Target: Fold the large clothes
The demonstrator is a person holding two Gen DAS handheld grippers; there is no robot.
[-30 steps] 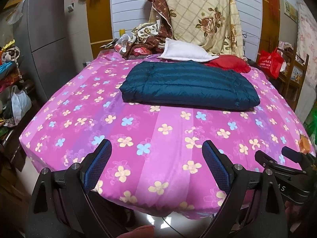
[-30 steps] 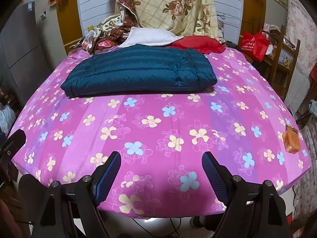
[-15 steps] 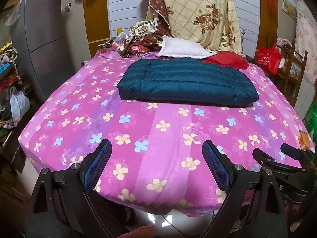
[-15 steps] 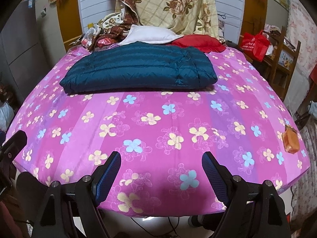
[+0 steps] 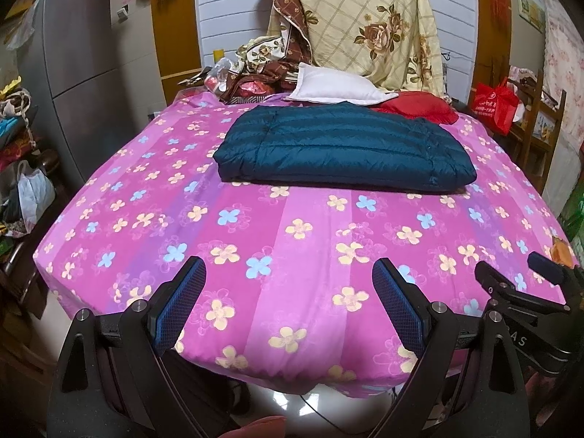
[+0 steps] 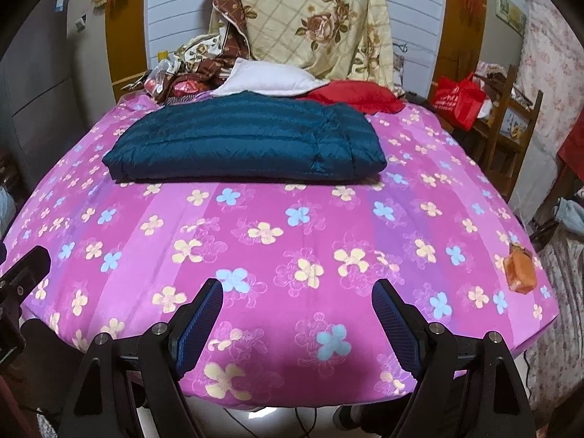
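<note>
A dark teal quilted down jacket [image 5: 343,148] lies folded into a flat rectangle on the far half of the bed; it also shows in the right wrist view [image 6: 244,142]. The bed has a pink sheet with flowers [image 5: 292,241]. My left gripper [image 5: 288,273] is open and empty, held over the bed's near edge, well short of the jacket. My right gripper [image 6: 297,294] is open and empty, also at the near edge. The right gripper shows at the right of the left wrist view [image 5: 525,277].
A white pillow [image 5: 335,85], a red cloth [image 5: 416,107] and a heap of brown floral bedding [image 5: 266,62] lie behind the jacket. A grey cabinet [image 5: 76,73] stands left, a red bag [image 5: 494,104] on wooden shelves right. An orange item [image 6: 520,273] sits near the bed's right corner.
Both grippers have drawn back slightly and tilted a little lower; the bed and jacket sit slightly lower in the views. The jacket has not moved. Both grippers stay open.
</note>
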